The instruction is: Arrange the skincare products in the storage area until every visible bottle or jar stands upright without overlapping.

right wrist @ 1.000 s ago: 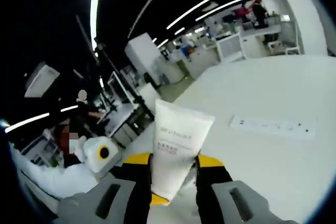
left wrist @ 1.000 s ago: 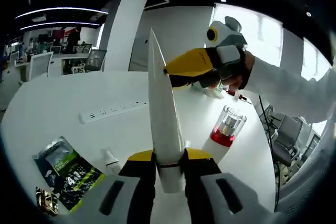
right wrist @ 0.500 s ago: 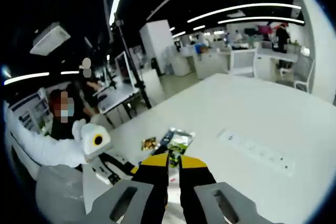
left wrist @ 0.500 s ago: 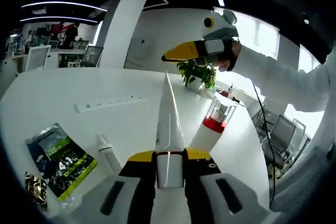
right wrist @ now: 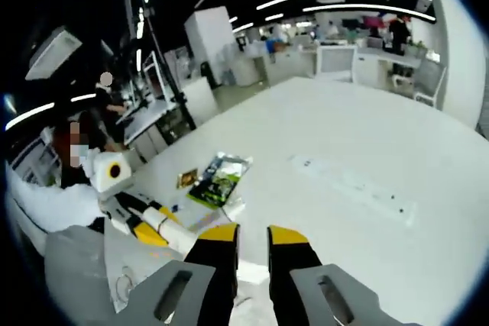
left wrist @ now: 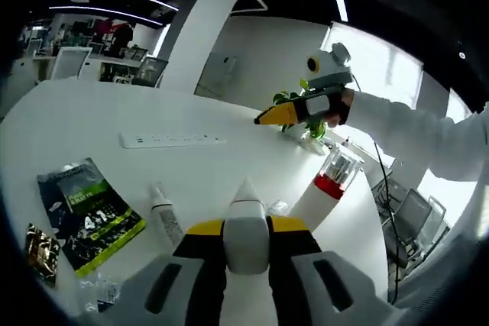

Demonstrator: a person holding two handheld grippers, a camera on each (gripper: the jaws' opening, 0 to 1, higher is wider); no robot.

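My left gripper (left wrist: 246, 227) is shut on a white tube (left wrist: 244, 208), which points away from the camera so I see it end-on. Just to its right a white bottle (left wrist: 330, 185) with a red band and a clear cap stands upright on the white table (left wrist: 76, 124). A small white tube (left wrist: 164, 215) lies flat to the left. My right gripper (left wrist: 269, 117) hovers farther back over the table, held by a hand in a white sleeve. In its own view the right gripper (right wrist: 252, 238) has its jaws close together with nothing between them. The left gripper (right wrist: 145, 227) appears there at the lower left.
A green sachet (left wrist: 92, 223) and a small brown sachet (left wrist: 38, 243) lie at the table's left. A white power strip (left wrist: 172, 140) runs across the middle. A potted plant (left wrist: 294, 101) stands at the far edge. Office chairs sit beyond the table's right rim.
The right gripper let go of the white tube and drew back to the far side. The left gripper tipped the tube from upright to pointing forward, lower over the table.
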